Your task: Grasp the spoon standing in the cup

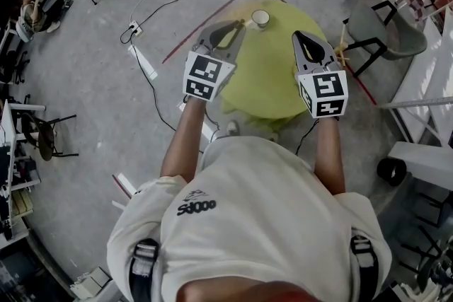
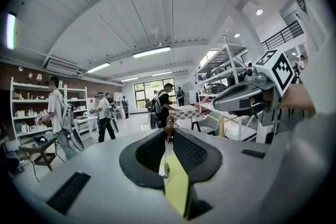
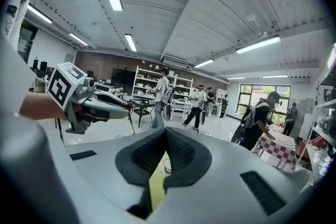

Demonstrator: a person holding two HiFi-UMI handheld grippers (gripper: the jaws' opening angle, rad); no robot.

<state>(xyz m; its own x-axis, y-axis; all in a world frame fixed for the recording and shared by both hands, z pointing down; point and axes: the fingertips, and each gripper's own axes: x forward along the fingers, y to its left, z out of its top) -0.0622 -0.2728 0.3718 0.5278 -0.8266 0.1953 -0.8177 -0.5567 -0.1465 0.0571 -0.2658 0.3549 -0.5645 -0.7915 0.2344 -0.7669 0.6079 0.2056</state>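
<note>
yellow-green round bench point(image 1: 272, 85), white cup point(image 1: 260, 18) near its far edge. left hand-held gripper point(image 1: 238, 26) has its tips just beside the cup, on the cup's left. right hand-held gripper point(image 1: 299, 36) sits apart on the cup's right, over the bench.

left gripper view: jaws clenched on the spoon point(image 2: 166, 157). thin metal shaft w/ a brown end at the jaw tips. shaft runs back btwn the pads toward the cam, so its long axis is roughly in line w/ the jaws, not across them. cup not visible in that view. head view too small to tell if the spoon's other end is in the cup or clear of it.

right: jaws closed tip to tip, nothing btwn them, only bench showing through the gap.

judgement: grasp looks made, on the left, which is the nearer side. next move turns on the spoon lying along the jaw line w/ the cup just ahead of the tips. lift prob needs to go up/back along that axis, else the shaft could lever on the rim and tip the cup. grip is thin and narrow, so the spoon may pivot.
</note>
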